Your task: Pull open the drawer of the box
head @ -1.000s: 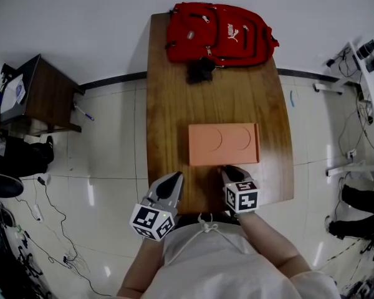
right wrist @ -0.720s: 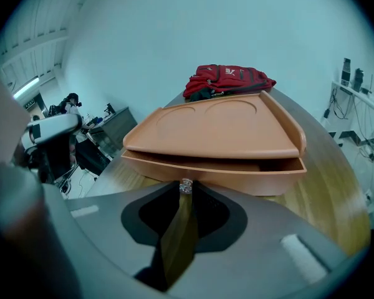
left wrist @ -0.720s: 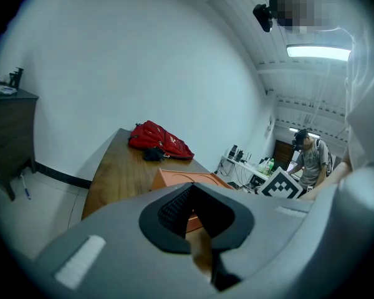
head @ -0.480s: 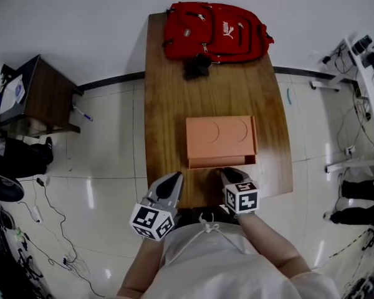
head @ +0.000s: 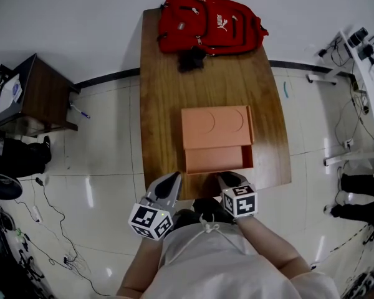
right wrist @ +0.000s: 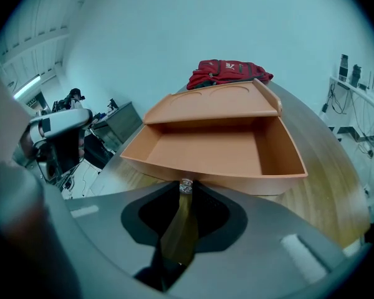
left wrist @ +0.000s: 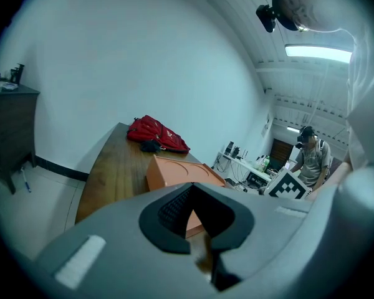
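Observation:
An orange box (head: 215, 124) lies on the wooden table (head: 162, 104), and its drawer (head: 217, 159) stands pulled out toward me, empty inside (right wrist: 218, 151). My right gripper (head: 227, 178) is at the drawer's front, shut on a brown pull tab (right wrist: 182, 213) with a small metal ring fixed to the drawer's front wall. My left gripper (head: 171, 180) hovers at the table's near edge, left of the drawer, shut and holding nothing. In the left gripper view the box (left wrist: 174, 173) shows beyond the closed jaws.
A red backpack (head: 209, 25) lies at the table's far end with a small black item (head: 190, 58) in front of it. A dark side cabinet (head: 31, 95) stands on the floor at the left. Cables run over the tiles on both sides.
The drawer has slid out of the box toward me, from closed to well open, with the right gripper drawing back at its front. The left gripper has stayed where it was.

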`<state>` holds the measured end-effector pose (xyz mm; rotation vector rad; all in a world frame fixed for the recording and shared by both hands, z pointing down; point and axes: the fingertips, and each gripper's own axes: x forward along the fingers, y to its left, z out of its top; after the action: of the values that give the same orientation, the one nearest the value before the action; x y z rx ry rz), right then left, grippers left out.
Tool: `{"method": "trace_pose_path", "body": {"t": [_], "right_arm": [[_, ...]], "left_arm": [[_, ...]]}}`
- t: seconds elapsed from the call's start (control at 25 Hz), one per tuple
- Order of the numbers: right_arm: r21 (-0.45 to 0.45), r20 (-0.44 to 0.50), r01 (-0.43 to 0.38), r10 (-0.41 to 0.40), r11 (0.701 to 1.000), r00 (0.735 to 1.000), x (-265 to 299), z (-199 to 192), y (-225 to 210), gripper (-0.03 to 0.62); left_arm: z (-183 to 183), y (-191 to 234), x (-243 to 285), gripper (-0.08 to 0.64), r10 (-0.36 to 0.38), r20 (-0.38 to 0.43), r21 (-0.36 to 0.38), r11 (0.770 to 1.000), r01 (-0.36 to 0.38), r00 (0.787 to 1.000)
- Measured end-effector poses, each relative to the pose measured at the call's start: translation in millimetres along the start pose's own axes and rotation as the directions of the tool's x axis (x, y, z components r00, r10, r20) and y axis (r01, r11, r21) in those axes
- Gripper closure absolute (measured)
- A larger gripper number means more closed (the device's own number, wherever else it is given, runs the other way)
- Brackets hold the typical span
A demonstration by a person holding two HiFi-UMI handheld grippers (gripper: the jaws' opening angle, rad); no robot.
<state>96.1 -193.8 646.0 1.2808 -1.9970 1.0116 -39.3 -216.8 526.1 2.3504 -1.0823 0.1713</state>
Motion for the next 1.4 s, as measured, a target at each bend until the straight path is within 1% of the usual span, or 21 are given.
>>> {"method": "trace_pose_path", "body": {"t": [0.28,0.56,0.76,0.8,0.88,1.0,1.04,1.16,1.2,1.28,1.4], "right_arm": [[-0.001,-0.014,-0.002,0.002,1.0,1.0,-11.6,-22.5,3.5,0.52],[-0.001,-0.014,0.009,-0.009,1.0,1.0,-18.5,-35.0,5.1,0.52],[0.038,-0.012,0.004,-0.004,0.999,1.0,-18.2,-38.4,2.0,0.512],[0.044,-0.007,0.013,-0.013,0.999,1.0,-19.1,-38.8,1.7,0.502],[0.036,0.022,0.037,-0.038,0.999,0.999,-25.6,-36.5,1.0,0.451],[-0.009,0.105,0.064,-0.063,0.998,0.993,-49.2,-22.6,4.1,0.448],[-0.03,0.144,0.073,-0.068,0.997,0.987,-60.5,-15.4,6.9,0.466],[-0.1,0.286,0.096,-0.064,0.99,0.956,-100.7,9.3,21.2,0.575],[-0.127,0.334,0.091,-0.044,0.988,0.942,-114.4,16.5,29.7,0.586],[-0.184,0.416,0.071,0.012,0.98,0.909,-140.6,24.7,51.1,0.586],[-0.253,0.494,0.047,0.087,0.966,0.865,-174.0,20.4,84.6,0.586]], "left_arm": [[-3.1,-10.7,-9.8,0.555,-0.008,-0.002,0.019,1.0,0.008,1.0],[-8.2,-22.0,-22.9,0.555,-0.014,-0.003,0.035,0.999,0.014,1.0],[-11.8,-25.5,-36.4,0.555,-0.011,0.01,0.044,0.999,0.01,1.0],[-12.8,-25.4,-40.2,0.555,-0.007,0.014,0.044,0.999,0.007,1.0],[-13.7,-26.8,-47.9,0.555,-0.001,0.025,0.043,0.999,-0.001,1.0],[-10.5,-33.9,-63.1,0.555,0.0,0.058,0.051,0.999,-0.003,0.998],[-9.2,-36.9,-69.5,0.555,-0.001,0.069,0.056,0.998,-0.003,0.998],[-7.7,-47.1,-89.3,0.555,0.0,0.095,0.061,0.998,-0.005,0.995],[-8.3,-51.3,-96.1,0.555,-0.001,0.102,0.062,0.998,-0.006,0.995],[-12.3,-61.7,-111.1,0.555,-0.004,0.113,0.066,0.998,-0.004,0.994],[-21.9,-78.7,-135.5,0.555,-0.01,0.128,0.073,0.997,0.0,0.992]]}}
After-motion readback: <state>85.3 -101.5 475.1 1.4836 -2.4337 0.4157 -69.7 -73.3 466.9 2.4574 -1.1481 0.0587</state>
